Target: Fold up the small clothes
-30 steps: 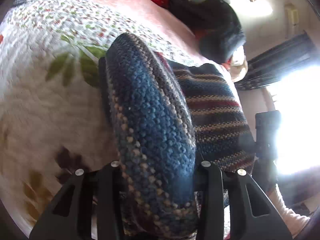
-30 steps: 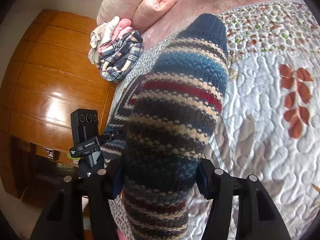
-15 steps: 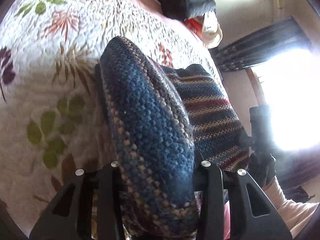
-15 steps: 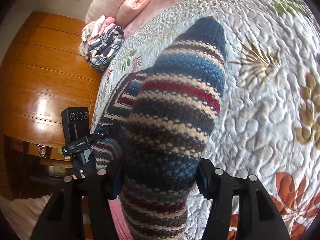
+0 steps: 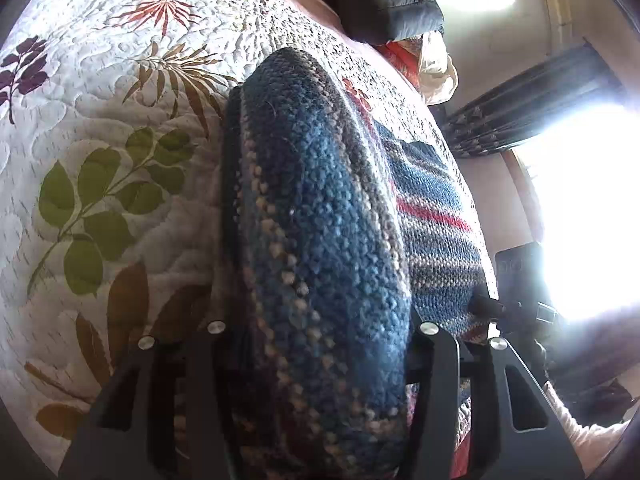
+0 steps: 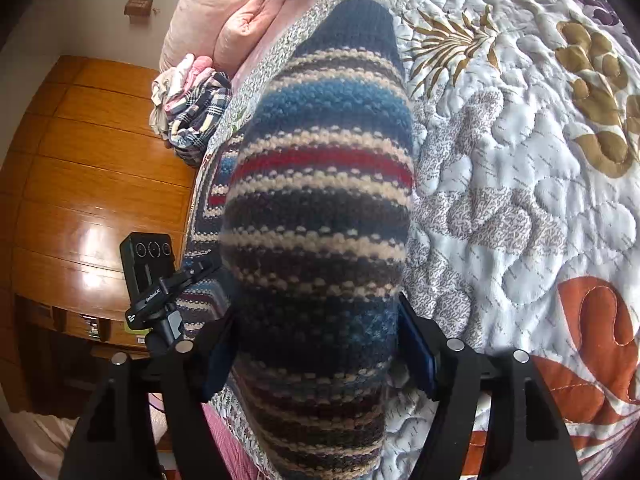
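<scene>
A striped knitted garment point(image 5: 332, 240) in blue, grey, cream and red lies over the quilted bedspread point(image 5: 100, 120). My left gripper point(image 5: 316, 352) is shut on one thick bunched edge of it, which fills the middle of the left wrist view. My right gripper point(image 6: 316, 336) is shut on another bunched edge of the same knit point(image 6: 324, 184). The cloth hides the fingertips of both grippers. The rest of the garment stretches between the two grippers, and each gripper shows at the edge of the other's view point(image 5: 520, 280) point(image 6: 152, 276).
A floral quilt point(image 6: 520, 180) covers the bed. A heap of plaid and pink clothes point(image 6: 192, 108) and a pink duvet point(image 6: 228, 12) lie at the bed's far end by a wooden wardrobe point(image 6: 92, 168). Dark clothing point(image 5: 392, 12) and a bright window point(image 5: 580, 208) are opposite.
Both grippers have carried the held knit along the bed, away from the pink sheet at its far end; more of the floral quilt now lies under it. The grip is unchanged.
</scene>
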Demonstrator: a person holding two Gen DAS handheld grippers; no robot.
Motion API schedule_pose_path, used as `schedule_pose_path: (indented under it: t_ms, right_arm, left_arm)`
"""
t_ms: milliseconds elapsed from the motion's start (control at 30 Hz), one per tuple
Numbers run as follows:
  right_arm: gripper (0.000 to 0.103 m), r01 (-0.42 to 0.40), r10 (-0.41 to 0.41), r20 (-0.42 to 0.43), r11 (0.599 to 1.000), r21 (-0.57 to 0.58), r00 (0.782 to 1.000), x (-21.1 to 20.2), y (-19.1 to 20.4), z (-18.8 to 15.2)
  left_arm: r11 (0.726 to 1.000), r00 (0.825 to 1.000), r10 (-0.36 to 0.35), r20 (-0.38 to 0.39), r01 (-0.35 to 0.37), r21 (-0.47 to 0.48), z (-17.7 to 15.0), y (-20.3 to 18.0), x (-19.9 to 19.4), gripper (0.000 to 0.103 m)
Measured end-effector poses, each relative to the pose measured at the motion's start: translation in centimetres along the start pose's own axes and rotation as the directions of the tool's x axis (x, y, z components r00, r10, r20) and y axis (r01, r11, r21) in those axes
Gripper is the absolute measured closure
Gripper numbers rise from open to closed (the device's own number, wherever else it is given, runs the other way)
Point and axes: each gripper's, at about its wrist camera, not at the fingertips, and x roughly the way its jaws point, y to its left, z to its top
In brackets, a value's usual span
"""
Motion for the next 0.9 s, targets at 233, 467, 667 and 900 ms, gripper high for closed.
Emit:
schedule_pose_path:
  t_ms: [233,467,667,900]
  right_arm:
    - [0.024,0.04,-0.04,-0.02,0.999,-0.003,0.999,-1.4,0.6,-2.4]
    - [0.034,0.084,-0.084,-0.043,0.996,-0.022,0.996,-2.8,1.2,-5.9]
    - [0.047,0.131,-0.133,-0.037,0.991,-0.032,0.99,-4.0,1.1,-7.2]
    - [0.051,0.133,-0.132,-0.029,0.991,0.022,0.991,-4.2,-0.3,-8.0]
  left_arm:
    - [0.997,0.997,0.078,-0.003,-0.078,0.005,-0.1,-1.7,-3.1,0.049]
    - [0.986,0.987,0.157,0.046,-0.159,0.056,-3.7,-4.7,-7.4,0.049]
    - [0.963,0.969,0.247,0.02,-0.248,0.107,-6.2,-5.9,-7.6,0.049]
    - [0.956,0.956,0.293,-0.03,-0.291,0.039,-7.2,-3.6,-5.9,0.049]
